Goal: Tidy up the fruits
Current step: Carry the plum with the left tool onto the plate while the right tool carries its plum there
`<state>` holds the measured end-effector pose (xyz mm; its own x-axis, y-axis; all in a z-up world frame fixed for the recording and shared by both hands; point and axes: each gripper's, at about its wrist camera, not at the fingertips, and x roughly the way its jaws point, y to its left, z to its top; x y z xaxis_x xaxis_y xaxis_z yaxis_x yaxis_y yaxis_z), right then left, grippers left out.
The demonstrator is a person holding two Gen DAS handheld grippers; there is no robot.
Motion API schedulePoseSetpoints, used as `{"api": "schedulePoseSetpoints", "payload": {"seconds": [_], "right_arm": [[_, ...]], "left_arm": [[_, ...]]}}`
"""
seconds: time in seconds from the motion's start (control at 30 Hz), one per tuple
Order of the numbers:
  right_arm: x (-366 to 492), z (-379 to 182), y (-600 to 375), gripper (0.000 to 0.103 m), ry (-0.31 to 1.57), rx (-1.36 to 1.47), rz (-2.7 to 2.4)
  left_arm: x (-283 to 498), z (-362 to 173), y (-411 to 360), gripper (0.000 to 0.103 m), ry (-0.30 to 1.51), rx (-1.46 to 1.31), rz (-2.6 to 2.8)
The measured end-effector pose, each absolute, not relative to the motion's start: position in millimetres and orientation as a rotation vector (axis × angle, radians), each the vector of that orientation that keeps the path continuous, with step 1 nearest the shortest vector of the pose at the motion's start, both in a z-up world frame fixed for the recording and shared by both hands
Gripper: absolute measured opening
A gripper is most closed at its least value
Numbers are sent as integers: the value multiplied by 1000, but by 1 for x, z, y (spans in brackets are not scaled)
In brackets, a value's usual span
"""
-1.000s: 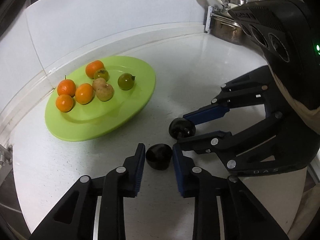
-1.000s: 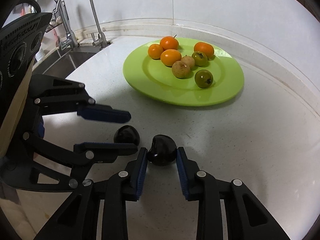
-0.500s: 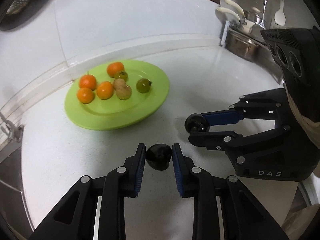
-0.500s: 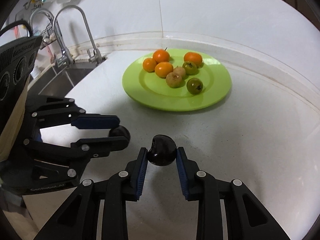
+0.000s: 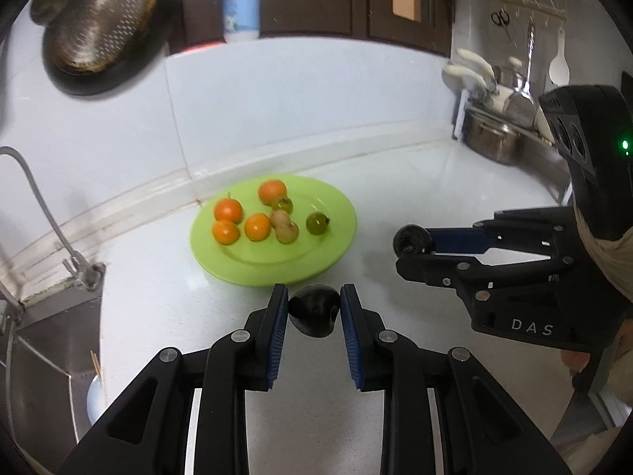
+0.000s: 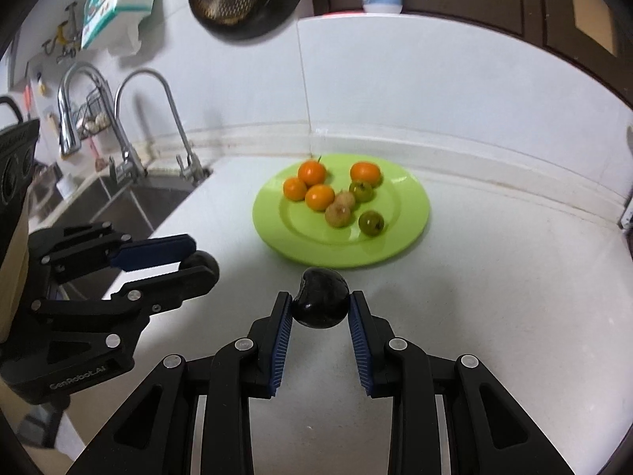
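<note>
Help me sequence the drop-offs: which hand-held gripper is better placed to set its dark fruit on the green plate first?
Either, marginally the left hand-held gripper: its dark fruit appears nearer the green plate rim than the right hand-held gripper.

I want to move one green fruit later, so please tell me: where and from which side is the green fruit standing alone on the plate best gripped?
Grip the lone green fruit across its round middle, coming from above. It sits apart from the pile on the plate, so the fingers have free room on both sides; its calyx faces sideways.
</note>
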<state>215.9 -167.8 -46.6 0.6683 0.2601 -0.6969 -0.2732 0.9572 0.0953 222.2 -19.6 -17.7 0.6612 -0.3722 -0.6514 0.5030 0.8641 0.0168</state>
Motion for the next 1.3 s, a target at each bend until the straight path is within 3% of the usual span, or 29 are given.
{"api": "schedulePoseSetpoints", "payload": {"seconds": [0.53,1.3], "right_arm": [[218,-4,-174,30,659,31,238],[277,8,-181,30,629,-10,200]], "left_arm": [[240,23,-16,27,585,158,-431],[316,26,-25,27,608,107,-393]]}}
